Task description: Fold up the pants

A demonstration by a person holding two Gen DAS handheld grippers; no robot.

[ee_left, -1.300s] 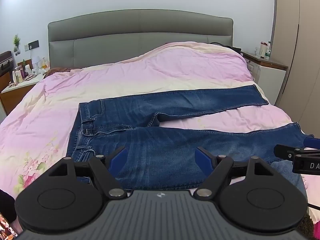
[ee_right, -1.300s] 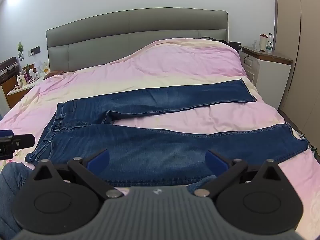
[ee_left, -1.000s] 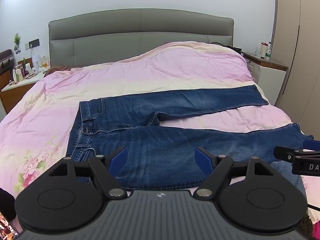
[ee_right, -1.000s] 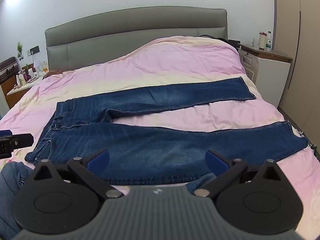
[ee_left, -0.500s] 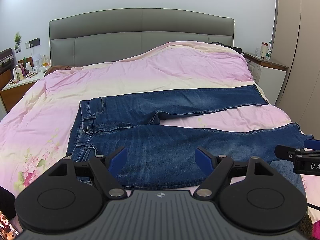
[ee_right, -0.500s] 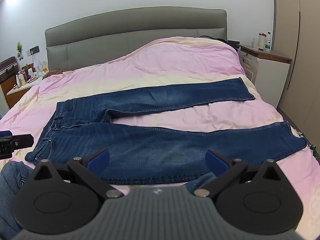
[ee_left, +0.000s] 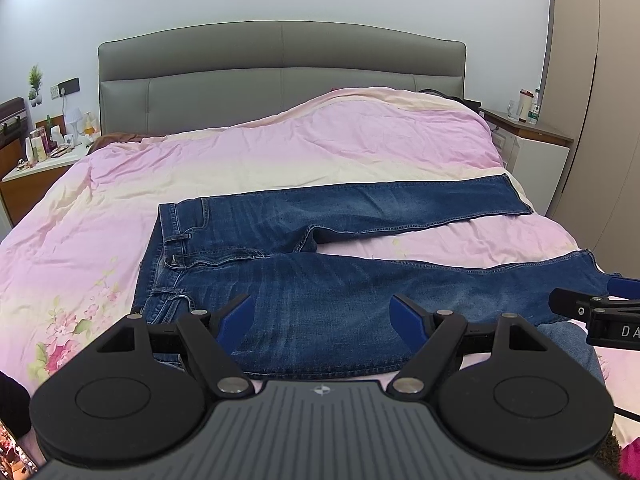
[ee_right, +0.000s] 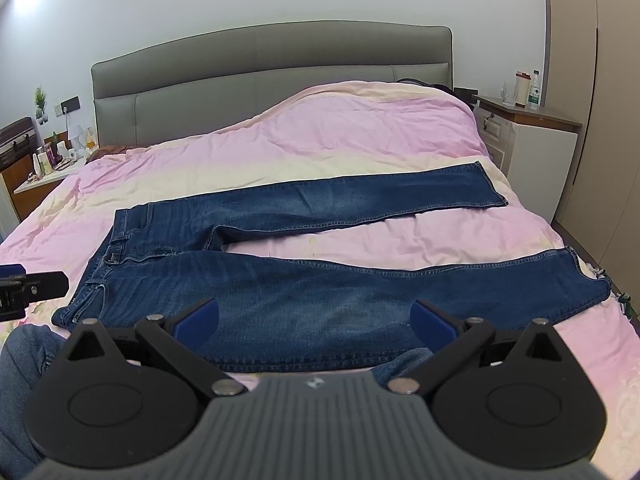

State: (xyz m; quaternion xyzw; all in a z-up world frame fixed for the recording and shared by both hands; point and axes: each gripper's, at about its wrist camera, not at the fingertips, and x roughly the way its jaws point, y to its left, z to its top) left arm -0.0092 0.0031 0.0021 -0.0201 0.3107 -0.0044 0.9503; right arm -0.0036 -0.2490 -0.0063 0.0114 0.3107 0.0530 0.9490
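Dark blue jeans (ee_left: 320, 296) lie flat on a pink duvet (ee_left: 280, 152), waistband to the left, both legs spread apart and pointing right. They also show in the right wrist view (ee_right: 320, 292). My left gripper (ee_left: 322, 316) is open and empty, hovering over the near leg close to the hip. My right gripper (ee_right: 314, 320) is open and empty over the middle of the near leg. The right gripper's tip shows at the right edge of the left wrist view (ee_left: 592, 312); the left gripper's tip shows at the left edge of the right wrist view (ee_right: 28, 284).
A grey headboard (ee_left: 280, 64) stands behind the bed. A white nightstand (ee_right: 532, 148) with bottles is on the right, a cluttered one (ee_left: 44, 156) on the left. A wardrobe (ee_left: 600, 100) stands at the far right. The person's denim-clad knees (ee_right: 24, 360) are near the bed's front edge.
Both grippers stay open and nearly still; the views shift only slightly. The jeans have not moved.
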